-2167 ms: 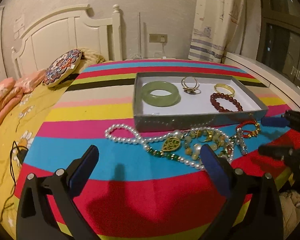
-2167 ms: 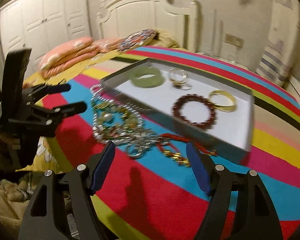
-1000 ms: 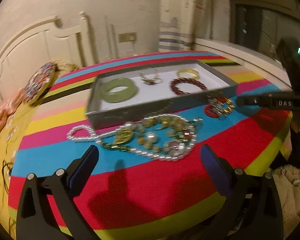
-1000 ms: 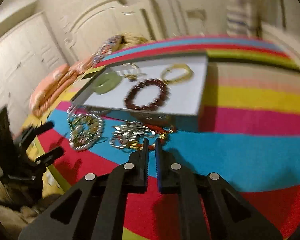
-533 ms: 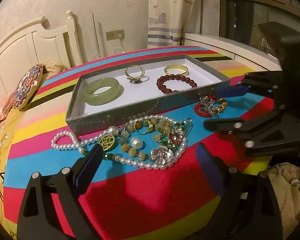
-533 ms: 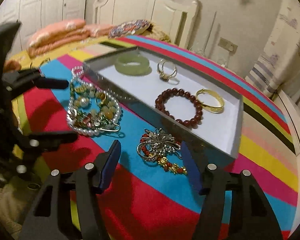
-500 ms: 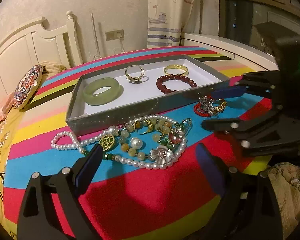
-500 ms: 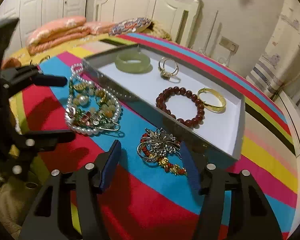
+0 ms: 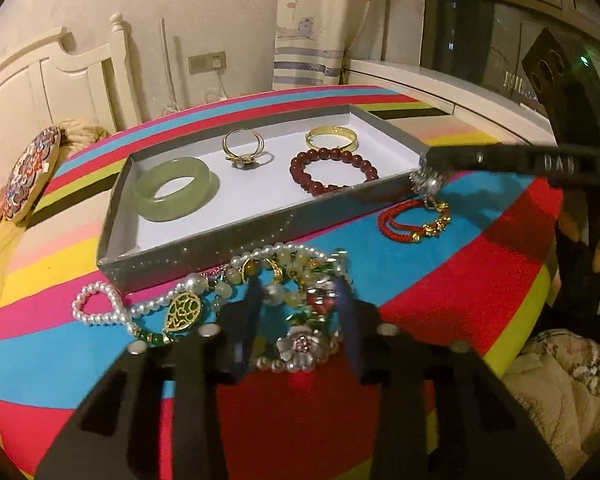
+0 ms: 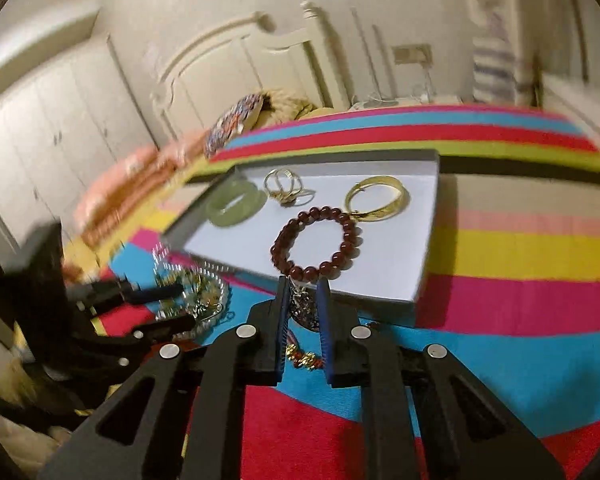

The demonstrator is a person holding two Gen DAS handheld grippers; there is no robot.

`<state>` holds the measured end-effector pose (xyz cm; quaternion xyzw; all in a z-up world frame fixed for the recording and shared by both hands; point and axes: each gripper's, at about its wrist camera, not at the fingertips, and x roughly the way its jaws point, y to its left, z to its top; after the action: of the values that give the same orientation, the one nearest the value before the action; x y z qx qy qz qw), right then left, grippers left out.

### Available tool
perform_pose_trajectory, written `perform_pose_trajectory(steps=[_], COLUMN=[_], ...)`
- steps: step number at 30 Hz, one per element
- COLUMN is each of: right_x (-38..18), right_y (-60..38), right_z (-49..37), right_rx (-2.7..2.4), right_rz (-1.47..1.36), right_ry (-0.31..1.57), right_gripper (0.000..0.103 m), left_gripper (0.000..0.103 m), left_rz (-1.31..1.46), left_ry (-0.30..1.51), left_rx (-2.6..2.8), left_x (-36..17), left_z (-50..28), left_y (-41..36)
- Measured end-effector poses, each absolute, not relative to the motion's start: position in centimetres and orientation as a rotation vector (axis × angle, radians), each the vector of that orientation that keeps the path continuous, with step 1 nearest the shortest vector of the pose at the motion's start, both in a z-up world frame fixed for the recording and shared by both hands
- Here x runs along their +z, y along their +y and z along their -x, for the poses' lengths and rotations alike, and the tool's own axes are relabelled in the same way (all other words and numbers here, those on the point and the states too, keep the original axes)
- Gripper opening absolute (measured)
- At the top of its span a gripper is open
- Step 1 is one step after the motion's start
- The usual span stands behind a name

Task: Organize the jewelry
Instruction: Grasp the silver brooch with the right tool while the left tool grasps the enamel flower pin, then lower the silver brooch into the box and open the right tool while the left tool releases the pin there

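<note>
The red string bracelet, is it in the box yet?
Out. The red string bracelet lies on the striped cloth outside the box.

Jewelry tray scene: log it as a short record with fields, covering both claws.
tray contents: jade bangle, double ring, gold bangle, dark red bead bracelet
tray: grey box with a white floor, on the striped cloth
outside tray: pearl and bead tangle; red cord bracelet
left claw: narrowed around the tangle, by the flower brooch
right claw: shut on a silver ornament beside the tray's near corner
</note>
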<state>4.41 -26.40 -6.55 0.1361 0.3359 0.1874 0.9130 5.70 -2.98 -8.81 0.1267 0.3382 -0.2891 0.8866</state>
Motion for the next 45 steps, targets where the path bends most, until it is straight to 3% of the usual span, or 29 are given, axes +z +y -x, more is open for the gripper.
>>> perform_pose_trajectory(steps=[3,6,21,32,45], right_x=[-7.1,-7.5,-6.6,-5.4,-5.2], right_y=[-28.1,-29.1,-30.7,-30.2,-28.5], right_z=[-4.6,-4.6,-5.1,-8.4,-15.6], right_rx=[0.384,0.389,0.429,0.414,0.391], right_rz=[-0.381,-0.444,-0.582,-0.569,-0.598], right_ry=[0.698,0.694,0.658,0.653,0.716], right_gripper=[0.011,0.011,0.011,0.011,0.011], left_gripper=[0.015,0.013,0.013,0.013,0.013], left_rz=[-0.269,-0.264,-0.209,-0.114,-0.207], left_ry=[0.700,0.689,0.644,0.687,0.772], left_rx=[-0.616,-0.622,-0.622,-0.653,-0.604], left_x=[-8.8,-8.7,-6.1,-3.9,-5.7], left_z=[-5.4,-5.2,-5.8,-11.4,-16.9], left_y=[-3.1,-3.0,-2.0,-2.7,-6.5])
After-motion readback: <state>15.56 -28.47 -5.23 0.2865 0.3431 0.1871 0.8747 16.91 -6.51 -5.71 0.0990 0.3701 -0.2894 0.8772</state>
